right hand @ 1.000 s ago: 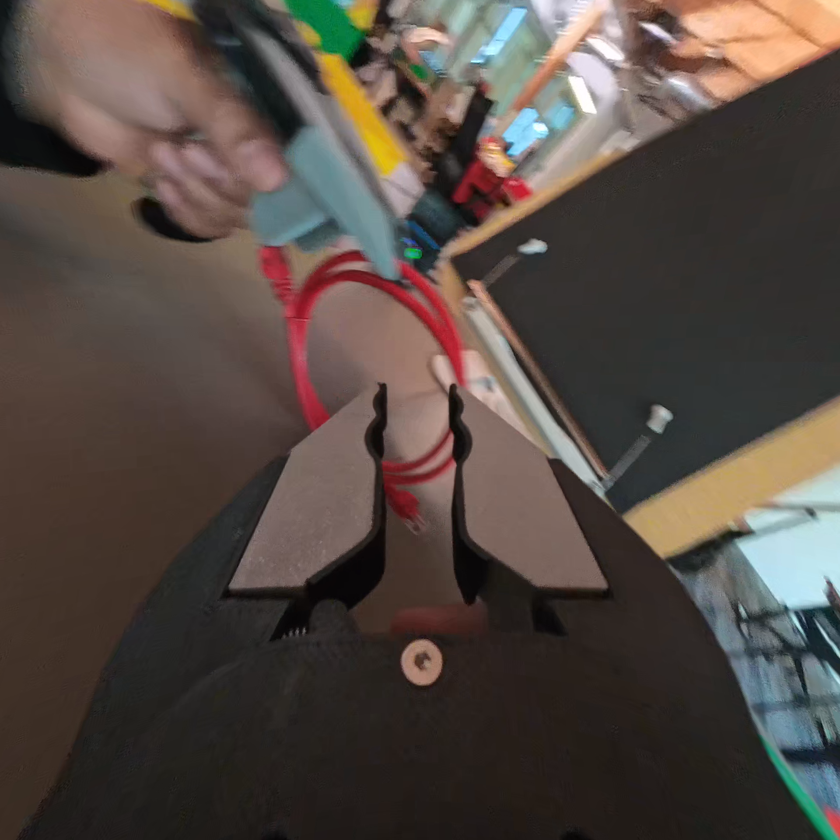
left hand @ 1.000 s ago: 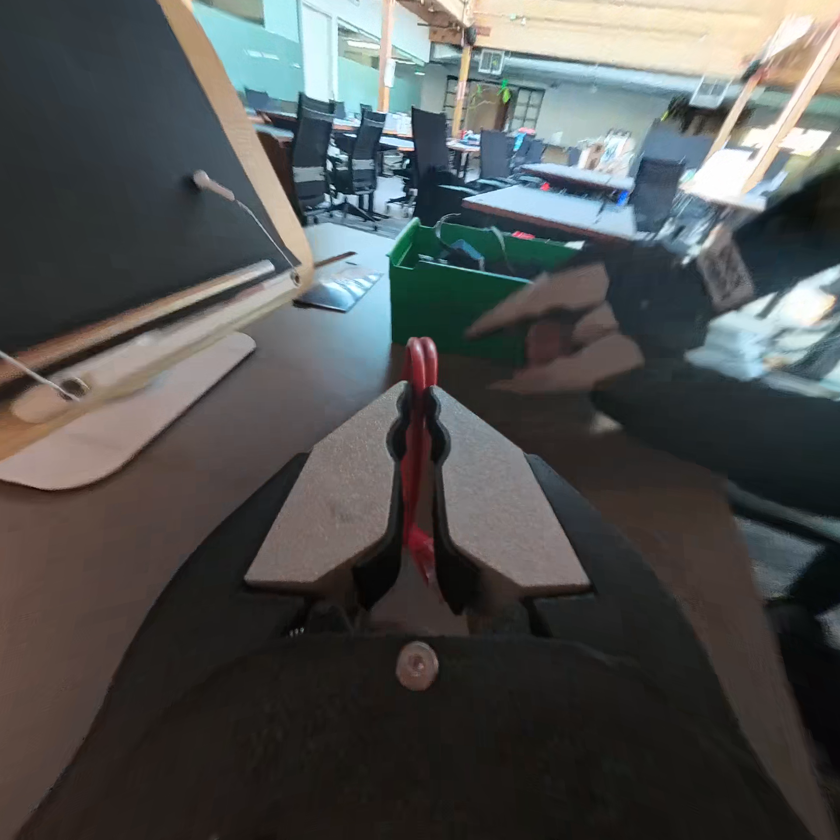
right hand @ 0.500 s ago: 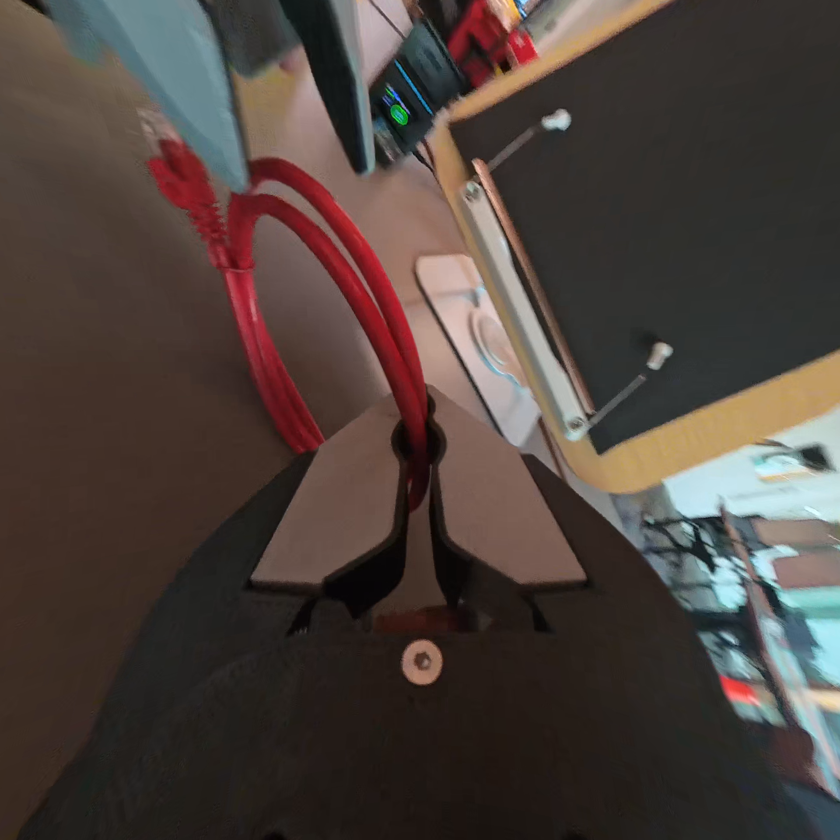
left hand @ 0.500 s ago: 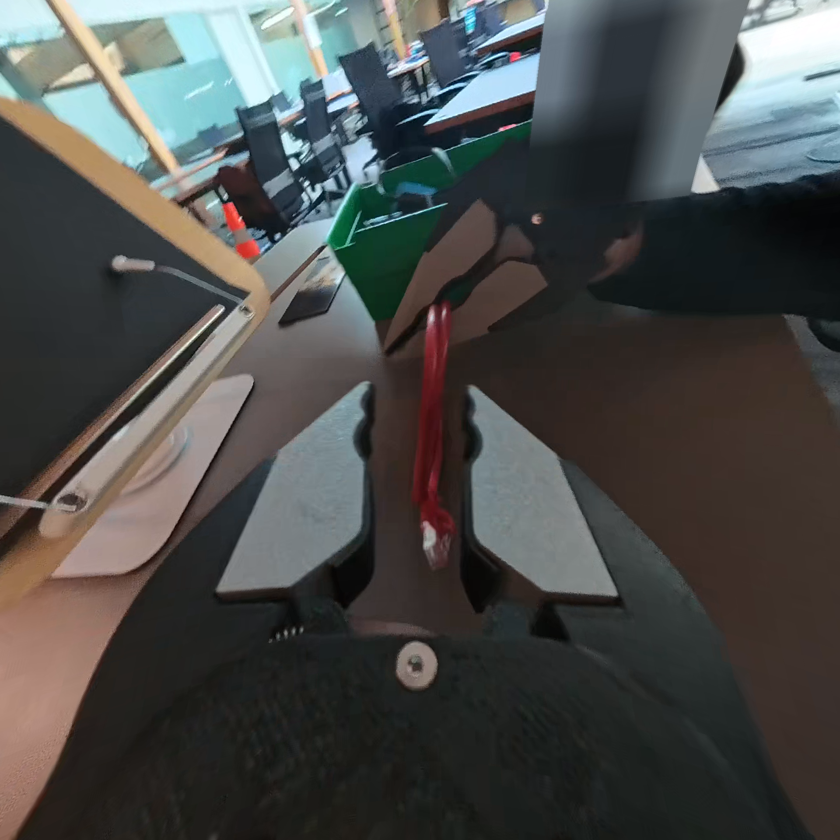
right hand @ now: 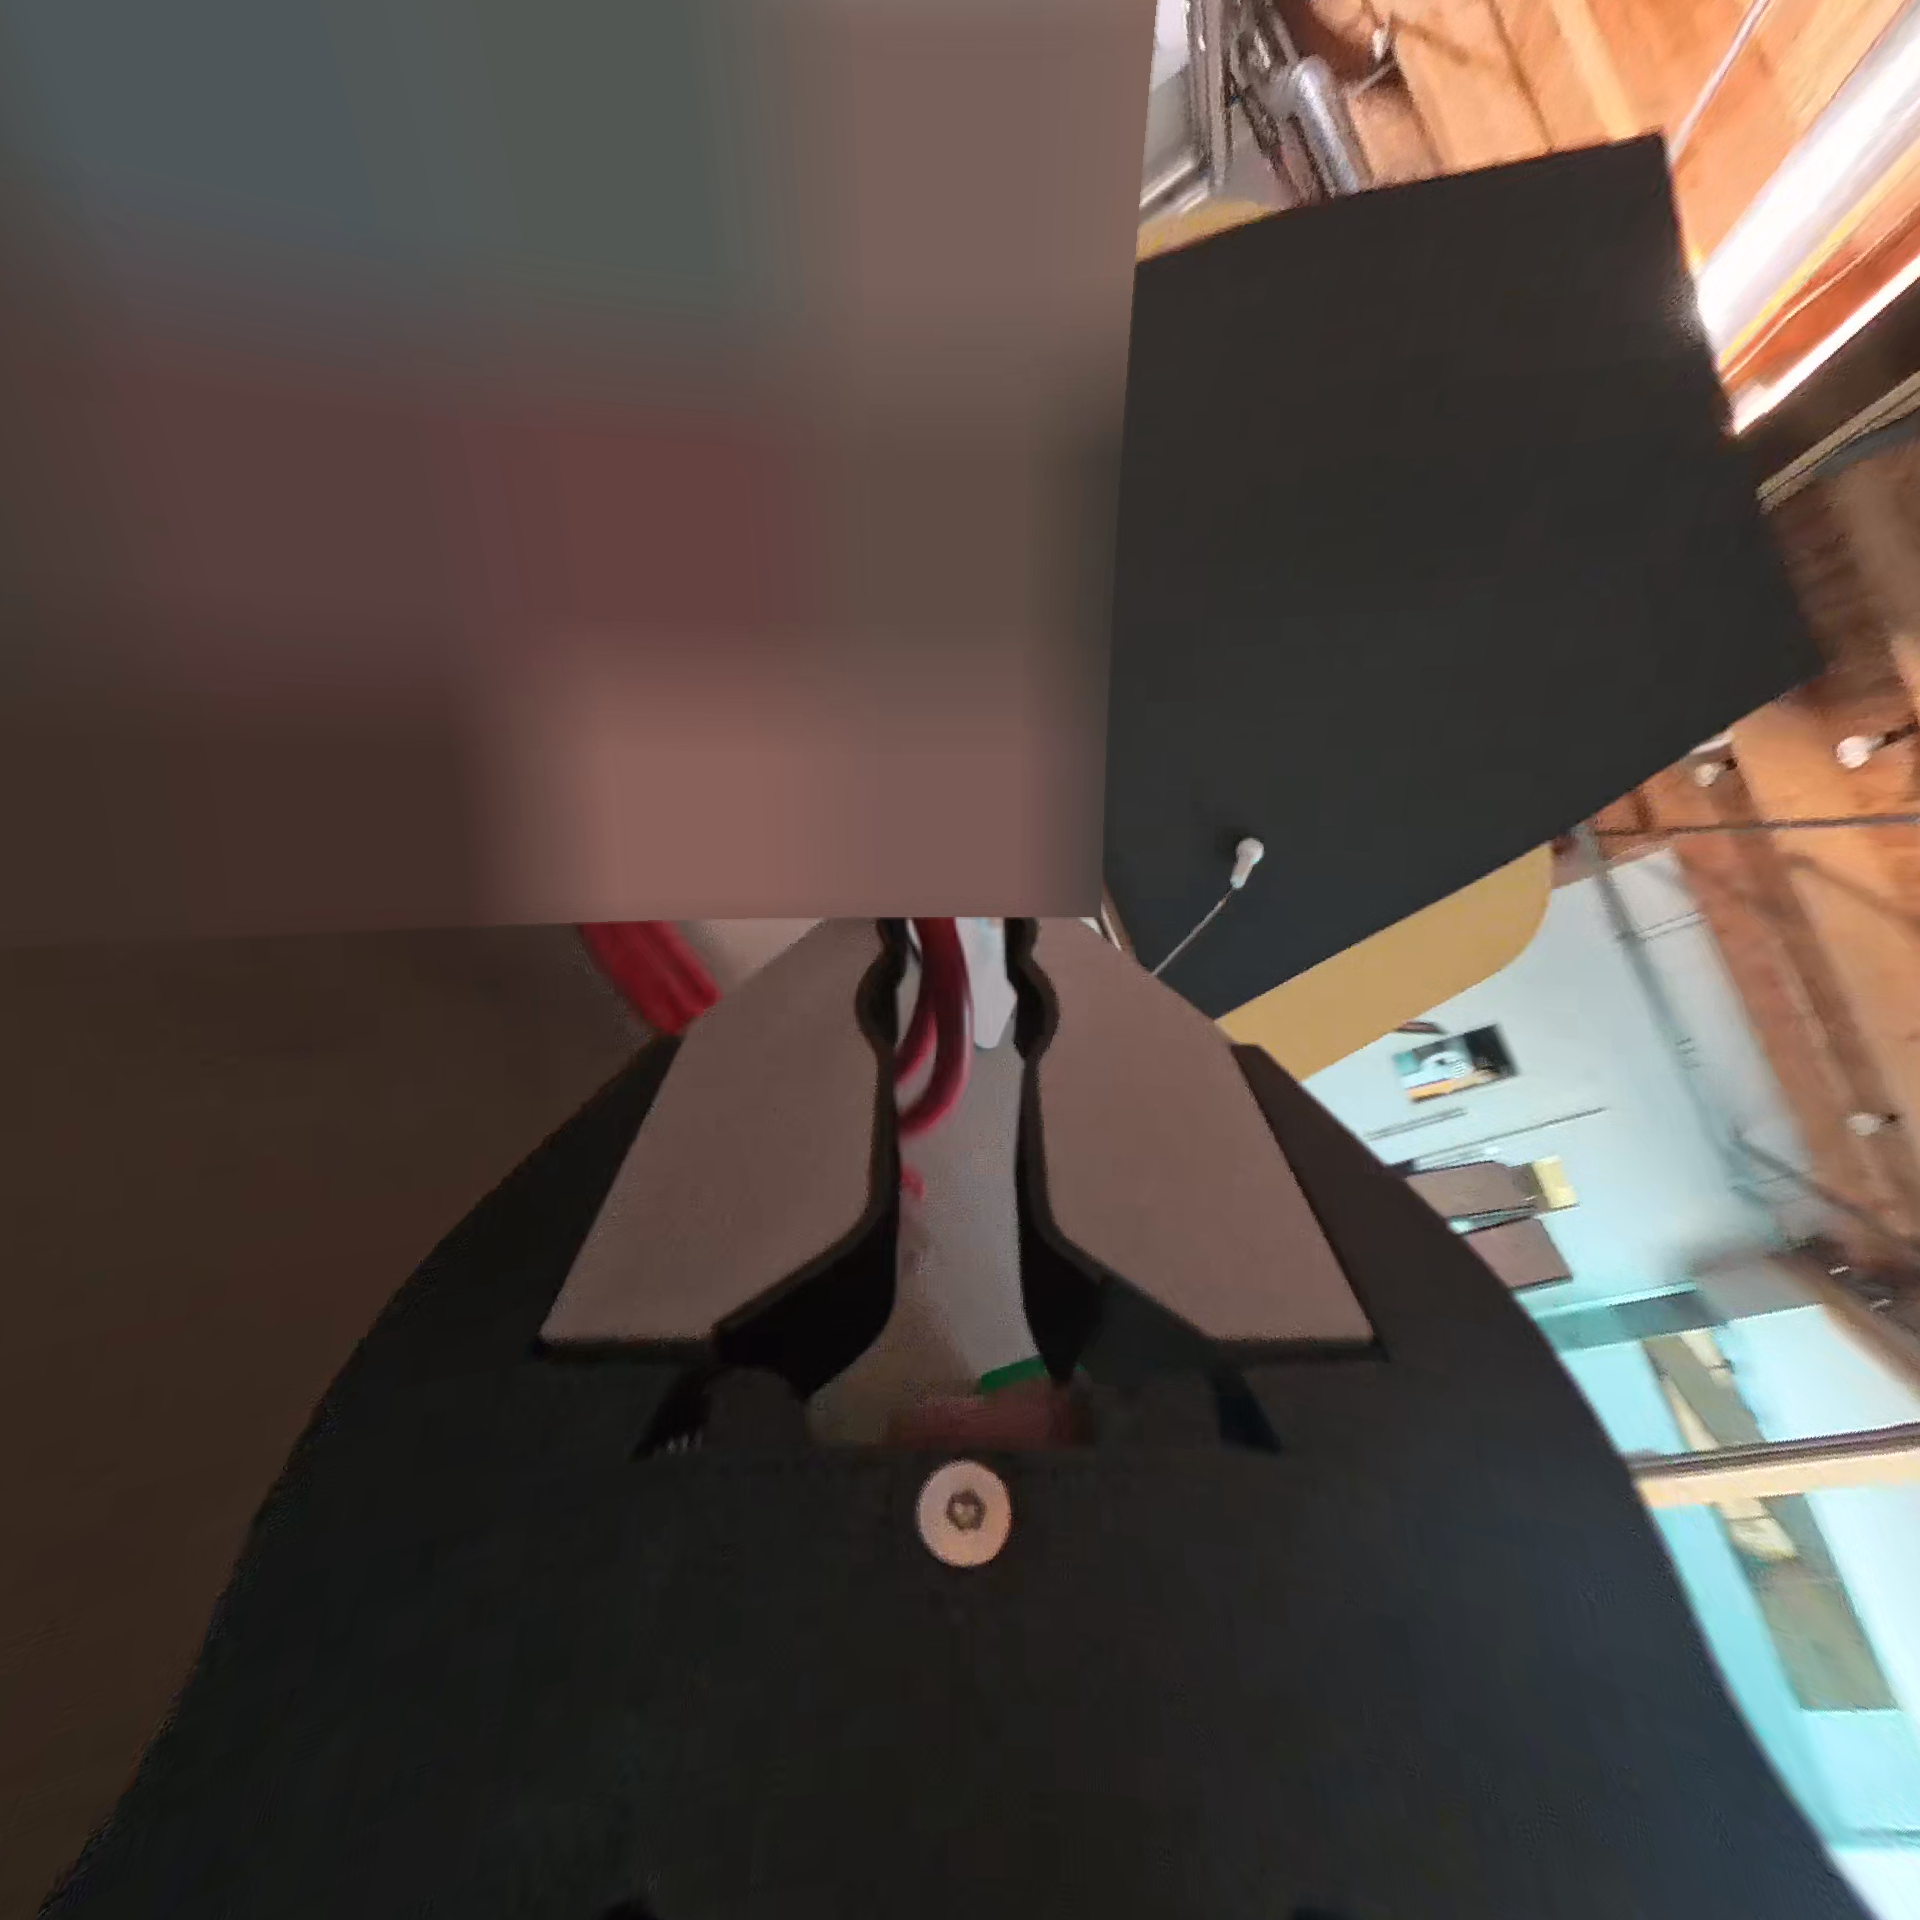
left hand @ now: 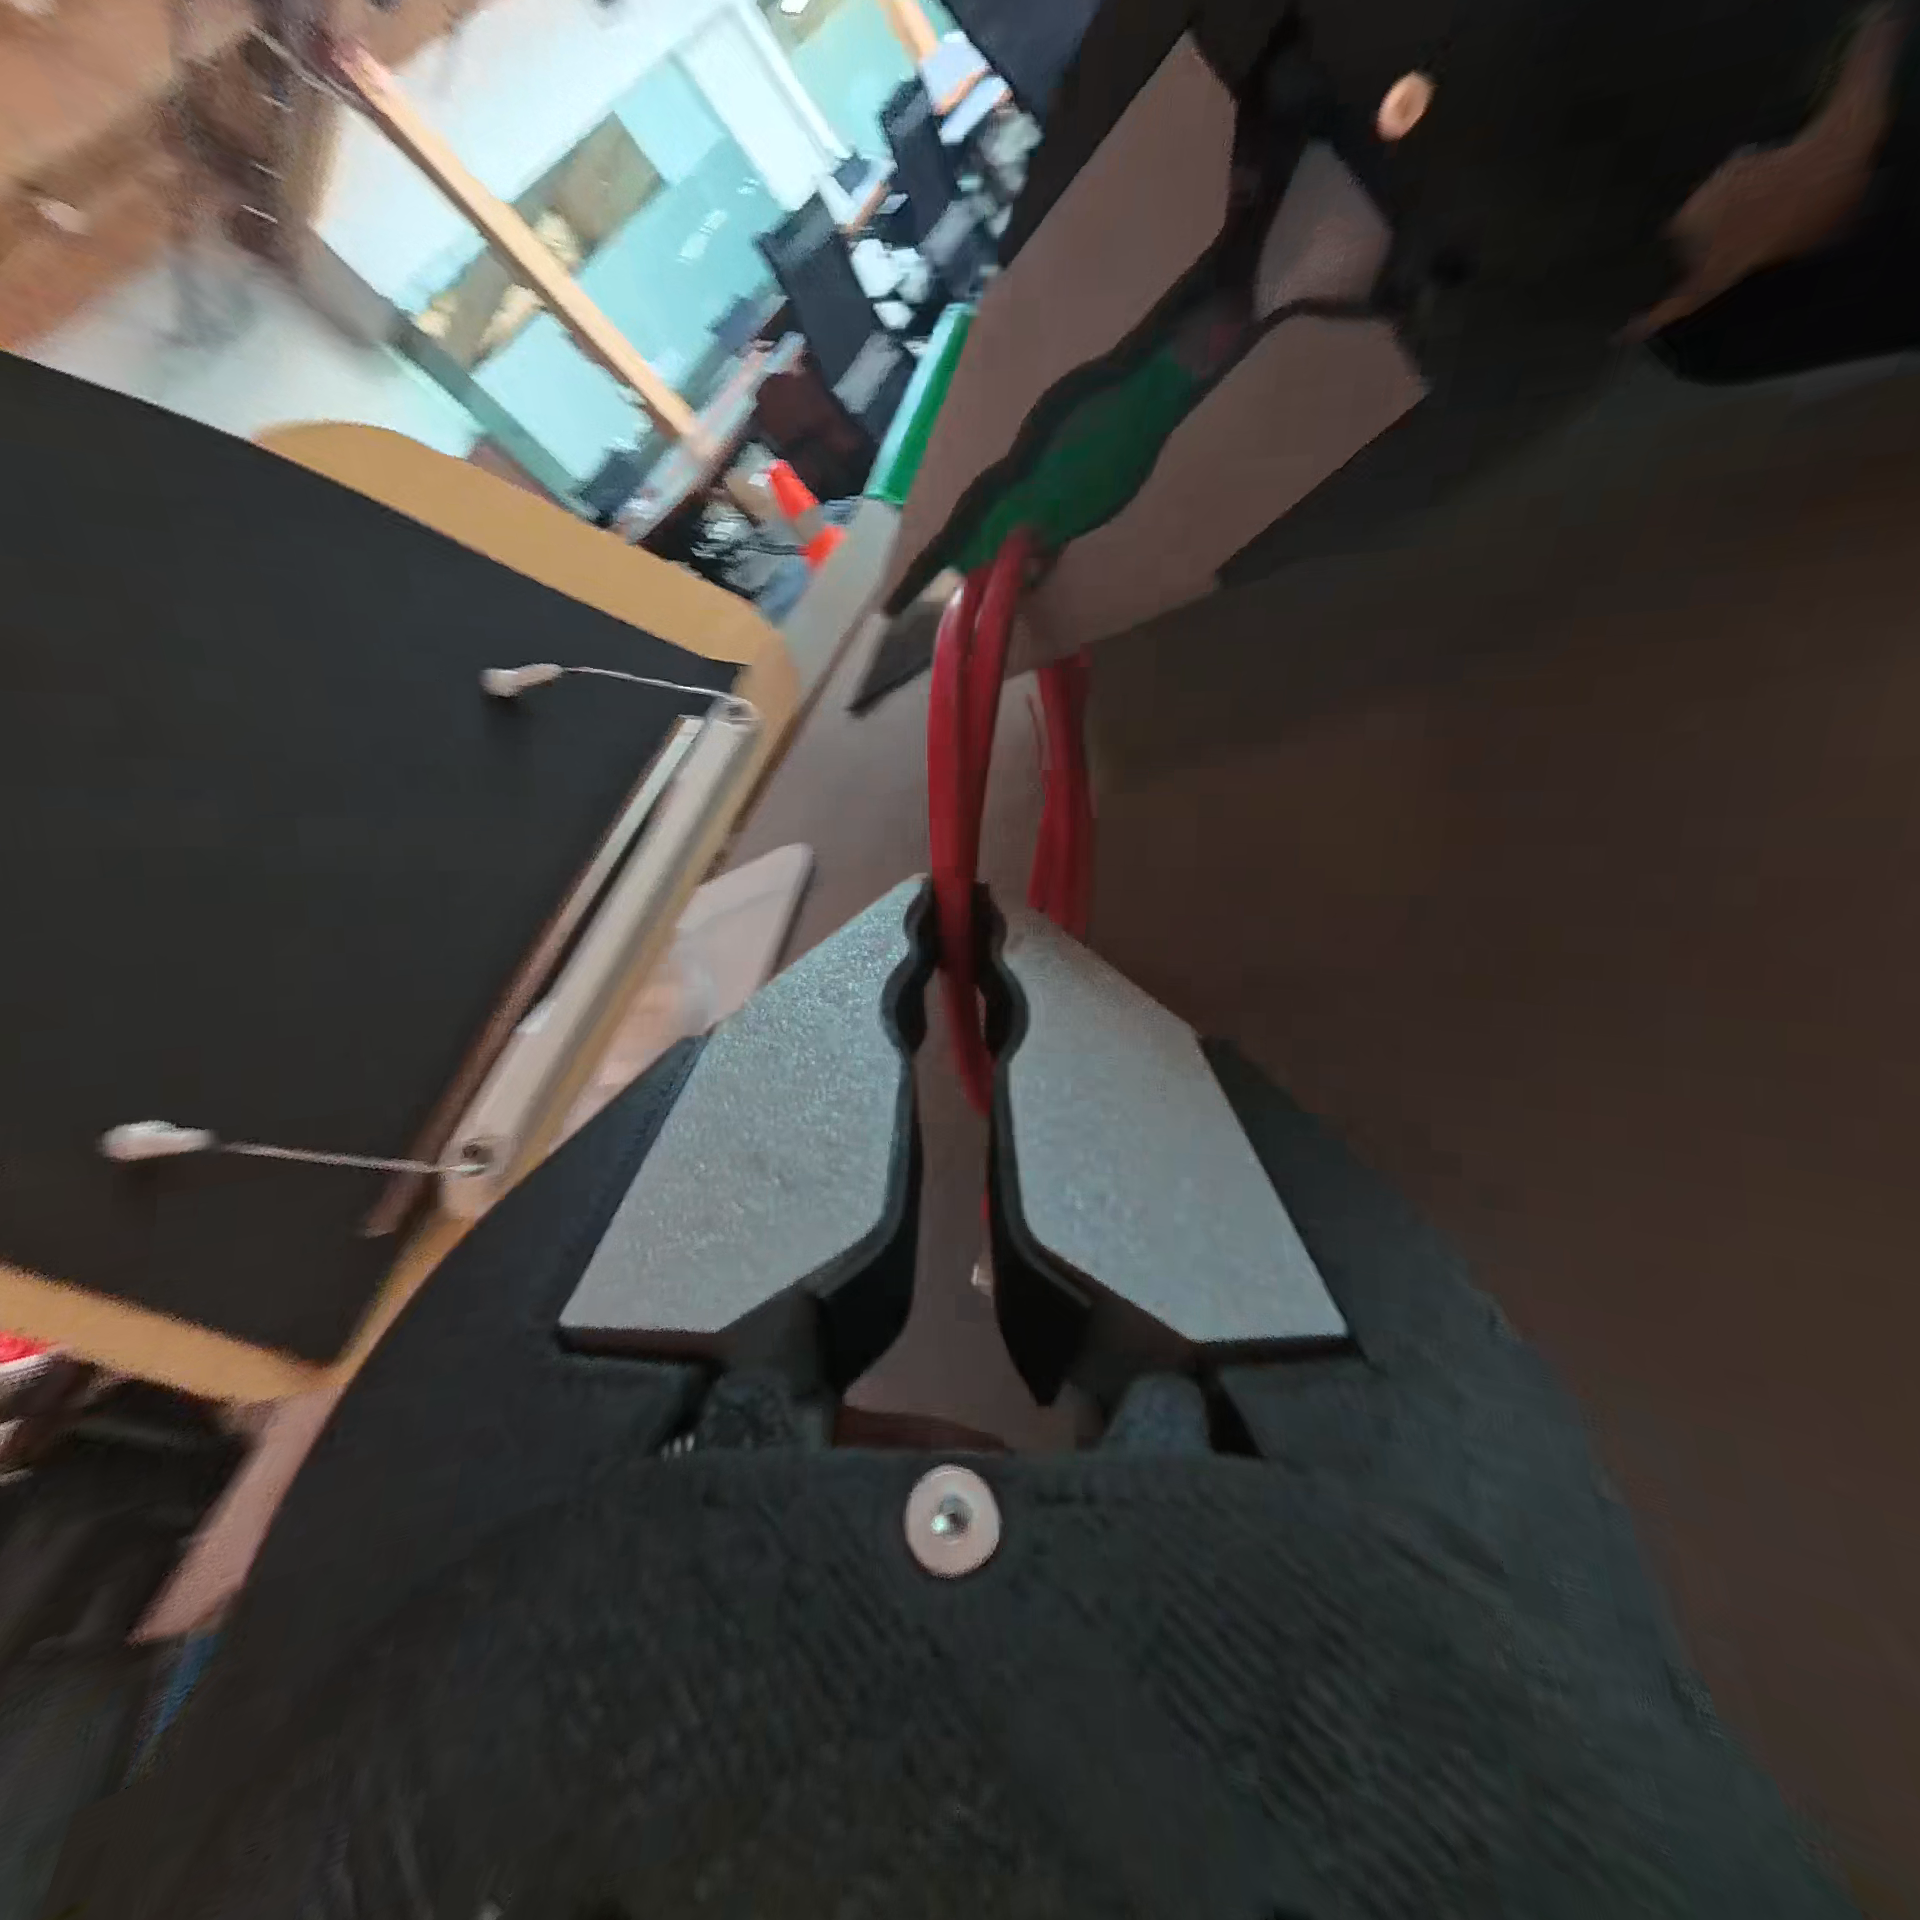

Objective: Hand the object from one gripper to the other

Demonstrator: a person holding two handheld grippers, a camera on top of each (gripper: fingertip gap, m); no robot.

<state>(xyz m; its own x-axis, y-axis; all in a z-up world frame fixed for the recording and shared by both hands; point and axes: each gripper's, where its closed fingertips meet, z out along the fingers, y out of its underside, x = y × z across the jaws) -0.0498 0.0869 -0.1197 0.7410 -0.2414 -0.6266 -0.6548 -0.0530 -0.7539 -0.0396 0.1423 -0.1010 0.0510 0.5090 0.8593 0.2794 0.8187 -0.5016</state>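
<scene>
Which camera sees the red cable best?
The left wrist view. There the red cable runs in plain sight from the left gripper up to the right gripper. The right wrist view shows only short bits; a blur patch covers the rest.

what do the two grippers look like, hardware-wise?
Both match. The left gripper and right gripper each have two flat grey wedge-shaped fingers with black scalloped inner edges, on a textured black body with one silver screw at centre. The person holding them wears a black sleeve. No cables or markings visible.
</scene>
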